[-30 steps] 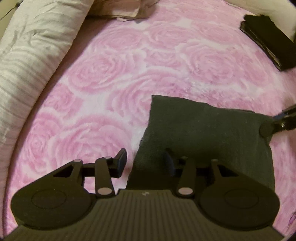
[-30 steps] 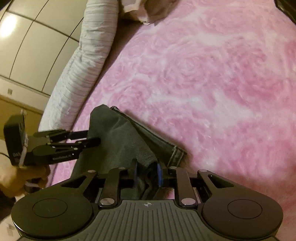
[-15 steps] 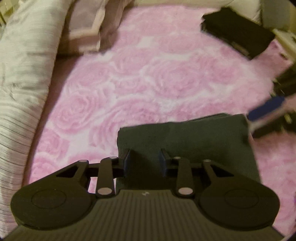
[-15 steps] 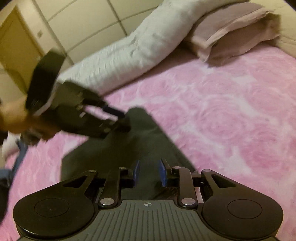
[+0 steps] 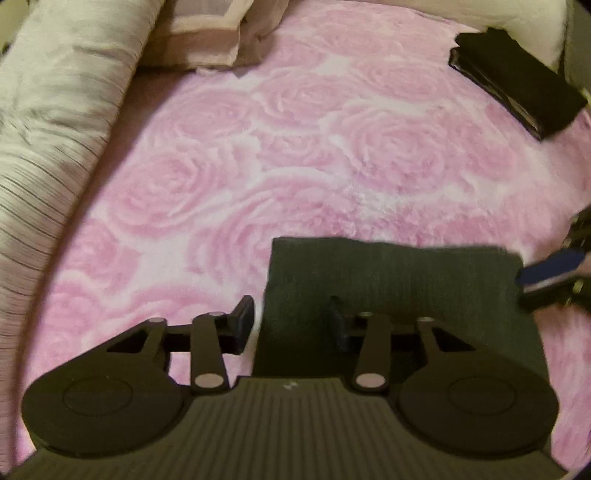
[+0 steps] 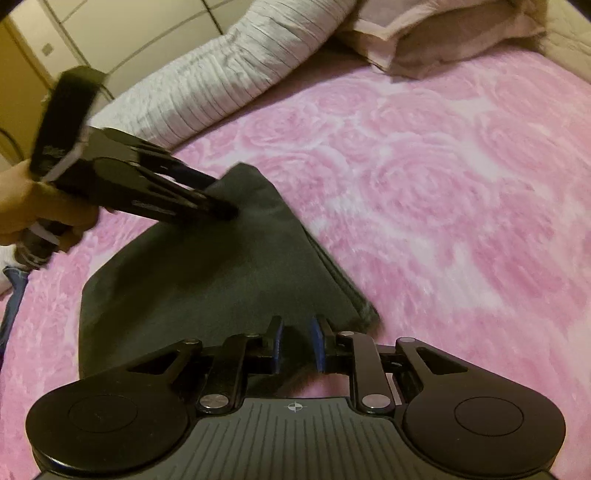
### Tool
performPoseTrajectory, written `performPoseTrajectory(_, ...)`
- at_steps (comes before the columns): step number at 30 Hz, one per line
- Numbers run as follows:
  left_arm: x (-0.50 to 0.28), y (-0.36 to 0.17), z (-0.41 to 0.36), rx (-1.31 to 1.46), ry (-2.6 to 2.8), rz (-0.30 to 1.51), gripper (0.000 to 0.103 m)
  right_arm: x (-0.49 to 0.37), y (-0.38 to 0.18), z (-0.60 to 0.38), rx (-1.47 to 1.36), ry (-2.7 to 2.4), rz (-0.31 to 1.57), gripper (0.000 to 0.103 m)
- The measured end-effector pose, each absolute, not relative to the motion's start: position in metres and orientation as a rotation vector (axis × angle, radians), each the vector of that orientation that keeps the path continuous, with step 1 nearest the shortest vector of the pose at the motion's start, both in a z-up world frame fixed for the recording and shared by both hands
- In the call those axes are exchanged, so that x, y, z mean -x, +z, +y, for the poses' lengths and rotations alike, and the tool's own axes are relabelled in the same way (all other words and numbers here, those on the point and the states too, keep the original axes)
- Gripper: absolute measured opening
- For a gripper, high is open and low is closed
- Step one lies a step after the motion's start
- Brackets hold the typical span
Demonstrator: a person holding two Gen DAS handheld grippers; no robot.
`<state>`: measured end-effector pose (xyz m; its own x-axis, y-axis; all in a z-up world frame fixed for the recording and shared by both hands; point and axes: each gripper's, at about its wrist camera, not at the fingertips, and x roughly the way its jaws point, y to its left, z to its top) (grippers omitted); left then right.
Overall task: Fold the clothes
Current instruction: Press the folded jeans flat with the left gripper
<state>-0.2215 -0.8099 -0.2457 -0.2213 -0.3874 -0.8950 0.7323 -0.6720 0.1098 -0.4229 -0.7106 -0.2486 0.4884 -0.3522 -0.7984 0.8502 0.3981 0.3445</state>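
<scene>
1. Since a second ago, the dark folded cloth [image 5: 399,291] has gone from a raised bundle to lying flat on the pink rose blanket [image 5: 295,147].
2. Left gripper [image 5: 291,325]: jaws have just been opening and now stand apart, astride the cloth's left edge, pads not pressing it.
3. Right gripper [image 6: 297,341]: jaws have just been closing, a small gap left, over the cloth's near corner; grip cannot be told.
4. A black folded stack [image 5: 517,77] lies well apart, near the pillows [image 5: 207,33].
</scene>
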Motion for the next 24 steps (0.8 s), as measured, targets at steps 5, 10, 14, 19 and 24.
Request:
performPoseTrajectory(5,0.172,-0.210,-0.763,-1.261,-1.936,0.409,0.034,0.415,-0.222,-0.657,-0.805,-0.774,0.709,0.029)
performPoseTrajectory(10,0.125,-0.217,-0.704,-1.305,-1.901,0.495,0.034,0.365,-0.216,-0.581,-0.726,-0.556,0.748,0.031)
performPoseTrajectory(14,0.105,-0.253,-0.683,-1.340,-1.853,0.569,0.035,0.323,-0.243,-0.545,-0.639,-0.476,0.823,0.032)
performPoseTrajectory(19,0.097,-0.267,-0.682,-1.266,-1.830,0.613,0.037,0.331,-0.283,-0.539,-0.698,-0.536,0.877,0.038)
performPoseTrajectory(24,0.084,-0.252,-0.665,-1.276,-1.831,0.556,0.035,0.345,-0.273,-0.543,-0.815,-0.596,0.892,0.055)
